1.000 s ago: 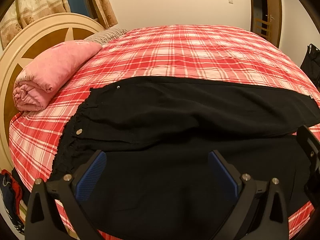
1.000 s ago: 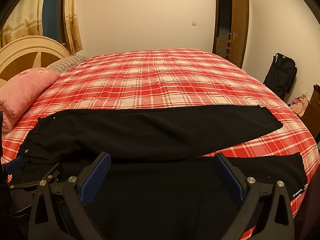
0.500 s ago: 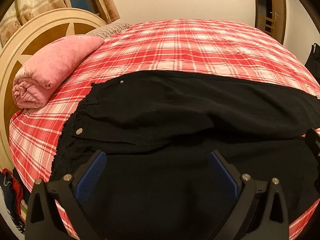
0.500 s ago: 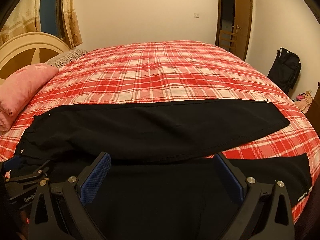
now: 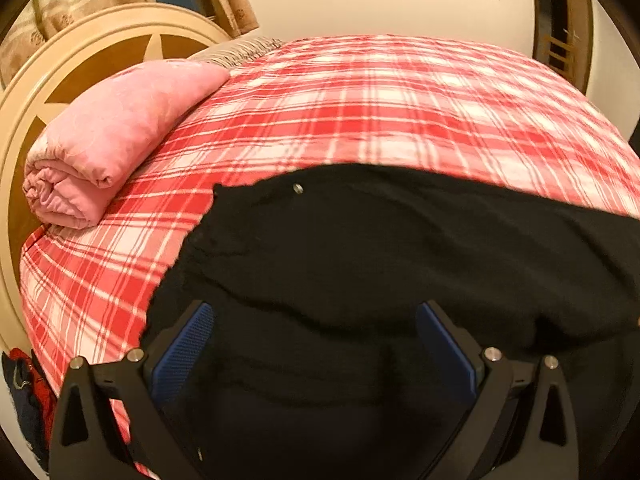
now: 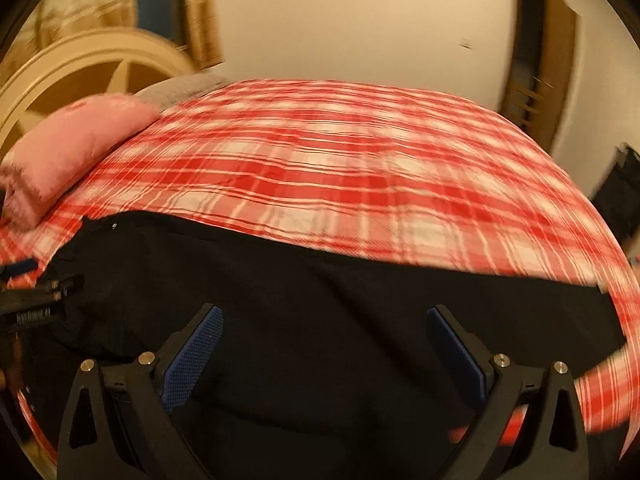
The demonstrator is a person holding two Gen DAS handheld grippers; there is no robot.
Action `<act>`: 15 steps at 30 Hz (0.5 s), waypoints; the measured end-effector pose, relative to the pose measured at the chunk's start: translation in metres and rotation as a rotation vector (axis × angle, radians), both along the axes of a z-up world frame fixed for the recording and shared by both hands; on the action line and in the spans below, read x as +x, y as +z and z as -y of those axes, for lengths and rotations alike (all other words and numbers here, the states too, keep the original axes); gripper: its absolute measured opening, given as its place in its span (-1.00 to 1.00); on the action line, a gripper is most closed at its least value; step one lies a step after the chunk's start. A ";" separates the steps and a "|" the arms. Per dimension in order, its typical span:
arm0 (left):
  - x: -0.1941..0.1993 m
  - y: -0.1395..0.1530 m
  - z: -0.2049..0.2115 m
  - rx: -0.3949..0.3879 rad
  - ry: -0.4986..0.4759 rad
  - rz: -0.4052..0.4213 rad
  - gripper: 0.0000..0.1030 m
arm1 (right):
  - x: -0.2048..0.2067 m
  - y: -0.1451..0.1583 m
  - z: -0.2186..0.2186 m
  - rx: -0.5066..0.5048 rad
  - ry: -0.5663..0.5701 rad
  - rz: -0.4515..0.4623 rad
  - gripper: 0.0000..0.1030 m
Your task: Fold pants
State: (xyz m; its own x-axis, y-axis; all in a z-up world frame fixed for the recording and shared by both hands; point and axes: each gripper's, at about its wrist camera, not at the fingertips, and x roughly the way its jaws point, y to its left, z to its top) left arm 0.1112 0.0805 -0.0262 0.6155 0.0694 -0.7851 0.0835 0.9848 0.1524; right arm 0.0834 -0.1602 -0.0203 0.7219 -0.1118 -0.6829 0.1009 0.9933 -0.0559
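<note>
Lying rolled at far left on the bed [image 5: 360, 92], a pink blanket [image 5: 108, 140] sat against the round headboard [image 5: 80, 52]. Black pants [image 5: 400, 248] were spread across the bed's near edge, waistband leftward. Left hand-held gripper [image 5: 314, 344] hung released over the waist area; right hand-held gripper [image 6: 324, 348] hung released over the legs, view blurred.
</note>
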 end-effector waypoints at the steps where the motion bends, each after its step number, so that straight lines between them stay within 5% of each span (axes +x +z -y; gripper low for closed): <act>1: 0.006 -0.001 -0.003 -0.009 0.000 0.001 1.00 | 0.010 -0.003 -0.002 -0.014 0.023 -0.006 0.95; 8: 0.057 -0.021 -0.016 -0.038 0.049 -0.031 1.00 | 0.083 -0.037 -0.010 -0.042 0.161 -0.118 0.58; 15: 0.082 -0.047 -0.020 -0.011 0.084 -0.065 1.00 | 0.129 -0.066 -0.002 0.052 0.245 -0.221 0.57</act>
State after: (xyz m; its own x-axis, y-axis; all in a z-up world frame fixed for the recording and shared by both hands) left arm 0.1928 0.1007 -0.0732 0.5558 0.1095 -0.8241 0.0102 0.9903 0.1385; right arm 0.2125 -0.1581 -0.0868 0.5566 0.0857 -0.8263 -0.1503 0.9886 0.0013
